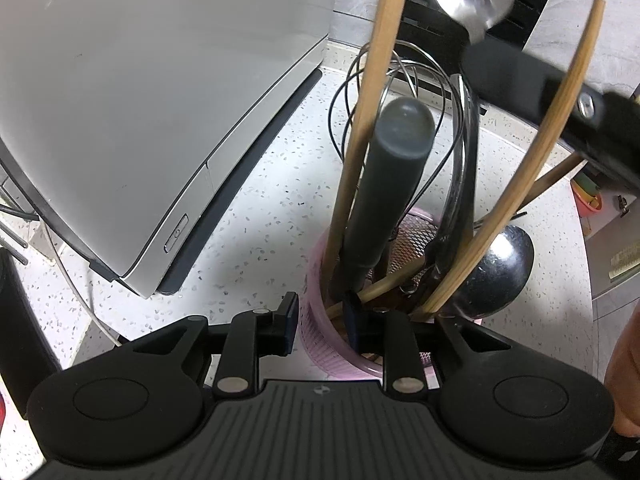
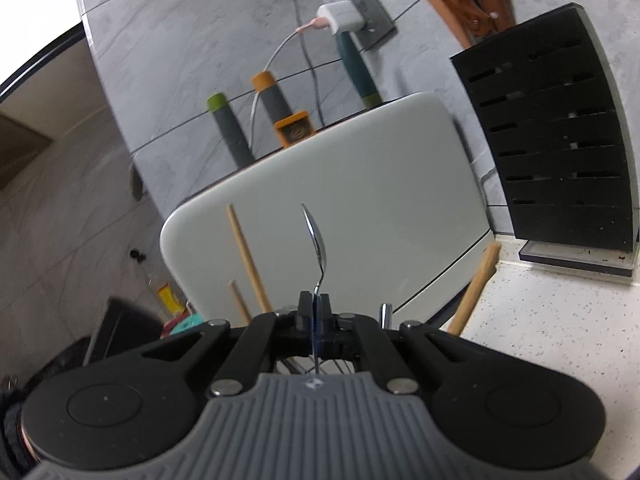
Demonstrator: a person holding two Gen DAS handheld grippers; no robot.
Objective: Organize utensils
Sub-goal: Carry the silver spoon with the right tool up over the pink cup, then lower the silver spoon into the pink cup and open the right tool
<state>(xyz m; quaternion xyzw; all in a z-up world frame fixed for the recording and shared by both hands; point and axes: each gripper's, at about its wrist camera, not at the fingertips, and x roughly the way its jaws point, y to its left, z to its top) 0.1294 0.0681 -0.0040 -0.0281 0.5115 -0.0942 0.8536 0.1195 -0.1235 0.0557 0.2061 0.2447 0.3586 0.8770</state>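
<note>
- Right gripper [image 2: 315, 312] is clamped on the spoon [image 2: 316, 240], bowl toward 12 o'clock, above the holder [image 1: 320, 344].
- Left gripper [image 1: 320, 312] straddles the holder's near rim, jaws parted, pads apparently not pressing.
- The spoon's long axis must tip downward to drop in.

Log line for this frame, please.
left gripper: straddles pink utensil holder rim, pads not pressing | right gripper: shut on metal spoon | spoon not yet in holder

Left gripper [image 1: 322, 322] pitched steeply down, jaws slightly apart straddling the holder [image 1: 320, 344] rim at 6 o'clock. Right gripper [image 2: 315, 312] near level, clamped on spoon [image 2: 318, 246], bowl pointing 12 o'clock.
</note>
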